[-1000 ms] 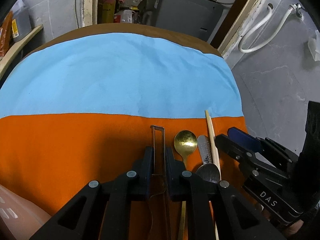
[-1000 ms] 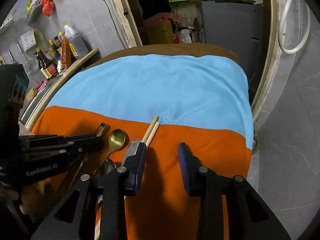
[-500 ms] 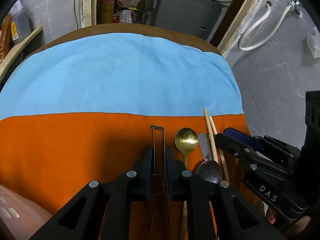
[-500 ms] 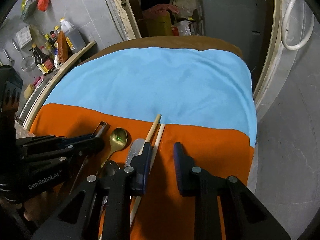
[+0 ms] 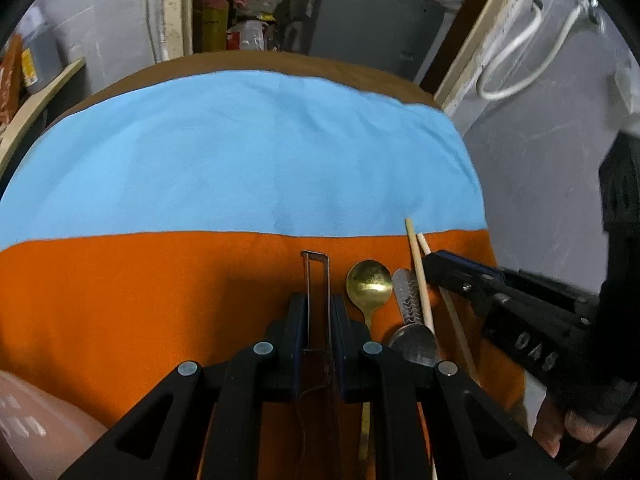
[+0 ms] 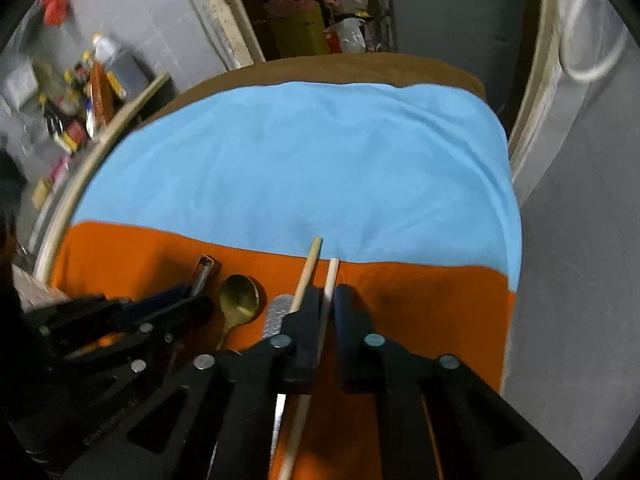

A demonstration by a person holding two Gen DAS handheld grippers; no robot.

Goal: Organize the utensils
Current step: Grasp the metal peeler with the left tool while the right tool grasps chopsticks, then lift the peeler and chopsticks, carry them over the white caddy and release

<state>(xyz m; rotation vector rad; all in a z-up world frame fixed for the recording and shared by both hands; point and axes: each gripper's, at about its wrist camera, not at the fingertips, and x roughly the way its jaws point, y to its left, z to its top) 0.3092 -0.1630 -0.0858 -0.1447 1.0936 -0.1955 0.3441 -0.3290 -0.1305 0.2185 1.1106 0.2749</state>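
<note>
On the orange cloth [image 5: 140, 300] at the near edge of the table, the utensils lie side by side, handles toward the near side. Leftmost, the left gripper [image 5: 318, 312] is clenched on a thin wire-frame utensil [image 5: 316, 276] whose rectangular loop pokes out past the pads. Just right of it rests the gold spoon [image 5: 368, 284], then a dark spoon [image 5: 414, 344] partly over a patterned metal handle [image 5: 406, 296]. Next come two wooden chopsticks [image 5: 418, 264], their far tips just reaching the blue cloth [image 5: 240, 160]. The right gripper [image 6: 327, 312] has its jaws pinched nearly together on the right-hand, paler chopstick [image 6: 332, 276]; the left chopstick [image 6: 310, 260] runs outside and under its left finger. By my reading the step in hand is squaring up the chopstick pair at the right end of the row. The next move probably calls for nudging the held stick left until it lies parallel and touching its mate, without knocking the spoons, then letting go
</note>
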